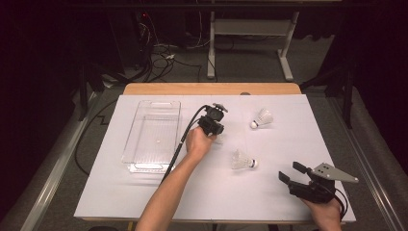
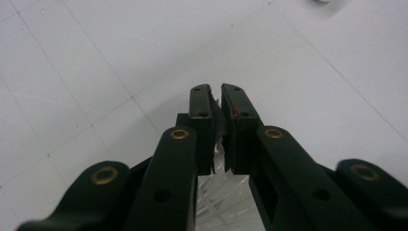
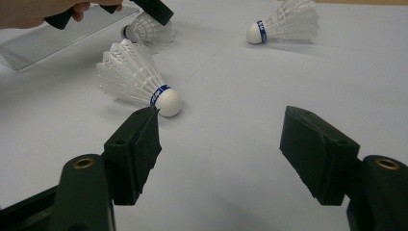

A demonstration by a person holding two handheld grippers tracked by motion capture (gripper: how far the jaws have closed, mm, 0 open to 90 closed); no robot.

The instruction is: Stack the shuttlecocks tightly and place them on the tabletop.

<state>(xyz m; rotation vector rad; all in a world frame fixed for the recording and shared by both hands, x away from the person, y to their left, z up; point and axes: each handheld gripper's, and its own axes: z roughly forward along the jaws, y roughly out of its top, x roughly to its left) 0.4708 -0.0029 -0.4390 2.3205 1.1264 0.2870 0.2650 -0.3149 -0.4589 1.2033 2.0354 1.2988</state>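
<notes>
Shuttlecock [image 3: 144,26], white feathers, pale cork tip, pinched at the skirt between the nearly closed jaws of the left gripper [image 2: 216,94], low over the white table [image 1: 288,202] just right of the clear tray [image 1: 137,166]. Right gripper [image 3: 219,139] spread wide, holding nothing.

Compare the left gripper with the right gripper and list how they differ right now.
The left gripper has its jaws nearly closed on the feathers of a shuttlecock, while the right gripper has its jaws spread wide with nothing between them. The left gripper is near the clear tray at mid-table; the right gripper sits at the table's near right corner. Both are black two-jaw tools, each held in a hand.
</notes>
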